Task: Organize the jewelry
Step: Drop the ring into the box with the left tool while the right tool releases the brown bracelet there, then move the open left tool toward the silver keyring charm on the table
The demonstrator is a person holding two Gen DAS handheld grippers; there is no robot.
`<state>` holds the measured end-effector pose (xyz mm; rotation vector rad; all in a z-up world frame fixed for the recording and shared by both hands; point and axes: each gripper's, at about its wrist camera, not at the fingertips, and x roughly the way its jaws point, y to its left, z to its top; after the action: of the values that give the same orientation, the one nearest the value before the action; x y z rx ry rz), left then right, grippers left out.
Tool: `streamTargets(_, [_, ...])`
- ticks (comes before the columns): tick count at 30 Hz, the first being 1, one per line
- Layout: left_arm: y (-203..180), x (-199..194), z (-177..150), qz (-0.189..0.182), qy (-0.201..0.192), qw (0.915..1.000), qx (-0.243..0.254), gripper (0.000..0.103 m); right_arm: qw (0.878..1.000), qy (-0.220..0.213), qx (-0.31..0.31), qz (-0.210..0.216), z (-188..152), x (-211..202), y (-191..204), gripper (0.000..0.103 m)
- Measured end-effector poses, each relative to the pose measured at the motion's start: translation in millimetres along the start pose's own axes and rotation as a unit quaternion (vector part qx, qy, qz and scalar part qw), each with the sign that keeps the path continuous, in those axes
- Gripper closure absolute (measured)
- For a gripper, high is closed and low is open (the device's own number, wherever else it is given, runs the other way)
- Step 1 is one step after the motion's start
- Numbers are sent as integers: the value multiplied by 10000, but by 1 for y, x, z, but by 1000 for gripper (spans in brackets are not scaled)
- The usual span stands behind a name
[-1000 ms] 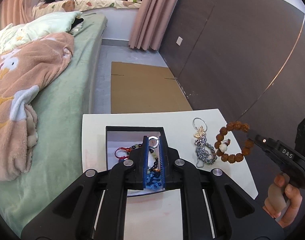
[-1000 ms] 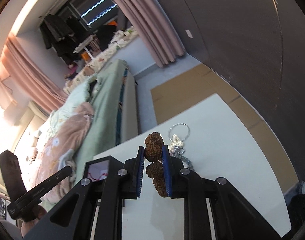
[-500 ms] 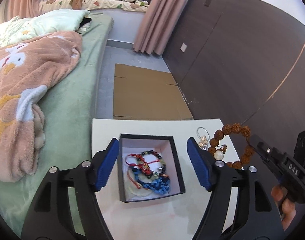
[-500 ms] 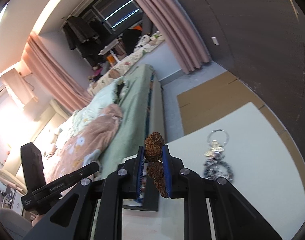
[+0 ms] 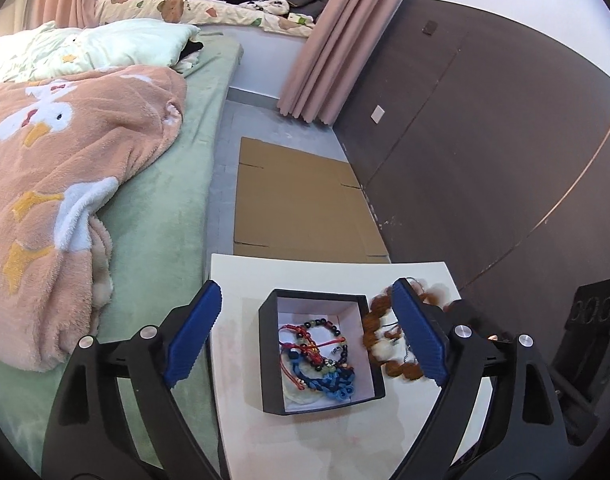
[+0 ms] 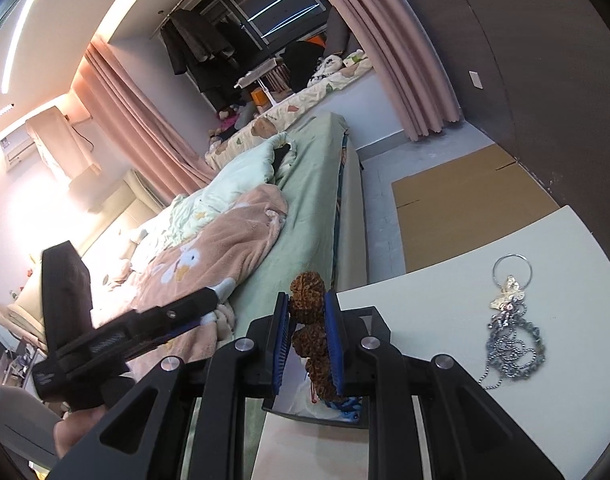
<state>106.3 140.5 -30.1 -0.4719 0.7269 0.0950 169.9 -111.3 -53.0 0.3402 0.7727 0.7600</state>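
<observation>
A black box (image 5: 273, 356) with a white lining holds several coloured bracelets (image 5: 325, 356) on the white table (image 5: 305, 272). My left gripper (image 5: 307, 334) hovers over it, jaws opening wide with nothing pressed between them. My right gripper (image 6: 308, 340) is shut on a brown bead bracelet (image 6: 307, 294), though its jaws are starting to open. It hangs above the box's right edge (image 6: 325, 420). In the left wrist view the brown beads (image 5: 379, 306) are blurred and partly hidden behind my right-hand finger. A silver chain with a key ring (image 6: 509, 328) lies on the table.
A green bed (image 5: 165, 240) with a peach blanket (image 5: 65, 184) runs along the table's left side. Flat cardboard (image 5: 301, 204) lies on the floor beyond the table. A dark wall panel (image 5: 485, 160) stands on the right. The left gripper (image 6: 209, 300) and a hand (image 6: 77, 432) appear at left.
My left gripper opened wide, leaving the bracelet it held in the box, and drew back. My right gripper carried the brown beads leftward, from beside the silver chain to over the box.
</observation>
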Motion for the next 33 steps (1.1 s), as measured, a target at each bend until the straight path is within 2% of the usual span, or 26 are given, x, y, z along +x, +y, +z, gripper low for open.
streamTargets(2, [2, 0, 0, -10, 7, 10000, -16, 17, 9993, 238, 108, 285, -1, 9, 1, 74])
streamTargets(3, [3, 0, 0, -8, 14, 10000, -20, 17, 9989, 231, 137, 373, -2, 9, 1, 63])
streamTargets(4, [3, -1, 0, -4, 18, 10000, -22, 17, 9992, 180, 122, 332, -2, 7, 2, 60])
streamTargets(8, [3, -1, -1, -11, 33, 10000, -29, 17, 9994, 103, 158, 288, 1, -4, -4, 60])
streamTargets(9, [2, -1, -1, -12, 40, 10000, -19, 17, 9995, 103, 176, 246, 1, -7, -6, 59])
streamTargets(13, [-3, 0, -5, -19, 96, 9999, 57, 17, 9998, 17, 205, -51, 3, -22, -15, 43])
streamTargets(21, [-26, 5, -14, -32, 140, 9994, 320, 5, 9965, -51, 545, -638, 8, -56, -55, 18])
streamTargets(24, [-38, 13, -19, -46, 261, 9987, 433, 5, 9945, -50, 698, -774, 8, -64, -69, 7])
streamTargets(33, [-76, 33, -35, -123, 471, 9960, 749, 5, 9851, 127, 1341, -1073, 5, -75, -113, 7])
